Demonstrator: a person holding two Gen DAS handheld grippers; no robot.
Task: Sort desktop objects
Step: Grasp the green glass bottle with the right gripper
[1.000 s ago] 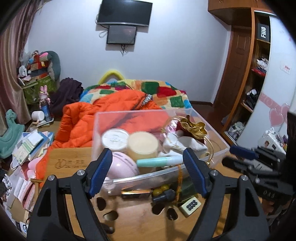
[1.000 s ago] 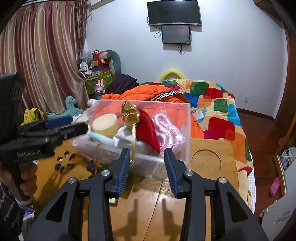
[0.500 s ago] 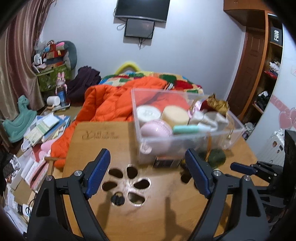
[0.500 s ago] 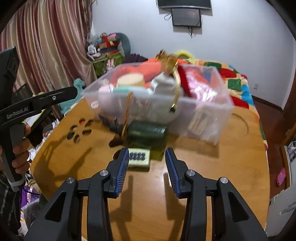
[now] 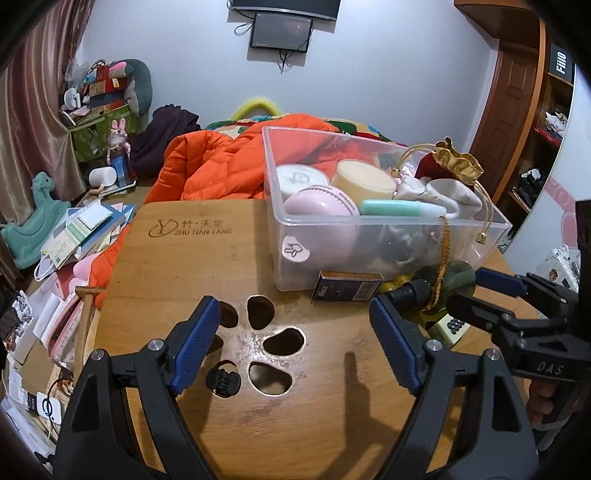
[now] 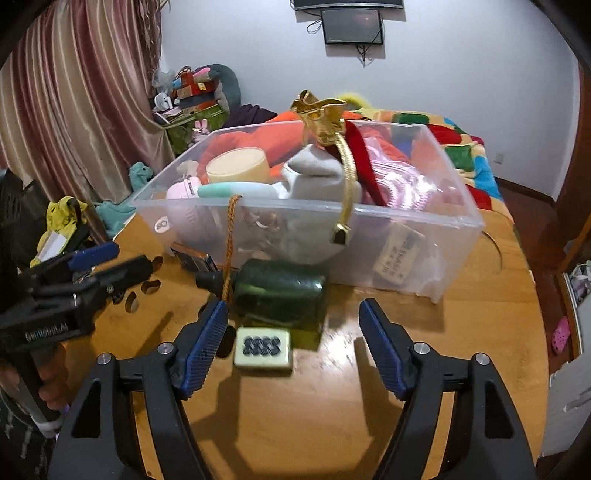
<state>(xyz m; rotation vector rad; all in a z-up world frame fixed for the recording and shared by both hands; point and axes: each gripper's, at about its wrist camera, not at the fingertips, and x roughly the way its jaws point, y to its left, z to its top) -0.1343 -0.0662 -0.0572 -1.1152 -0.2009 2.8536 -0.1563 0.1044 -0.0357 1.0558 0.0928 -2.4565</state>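
Cream mahjong tile [image 6: 263,348], dark dots, flat

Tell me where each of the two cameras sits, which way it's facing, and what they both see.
Left wrist: rides the left gripper, angled down over the wooden table toward the clear bin; shows its own open fingers and the right gripper.
Right wrist: rides the right gripper, jaws just opening around nothing, angled down at the mahjong tile and green bottle; shows the left gripper and a hand.
Shared: bin, bottle, tile, table, wall screen.
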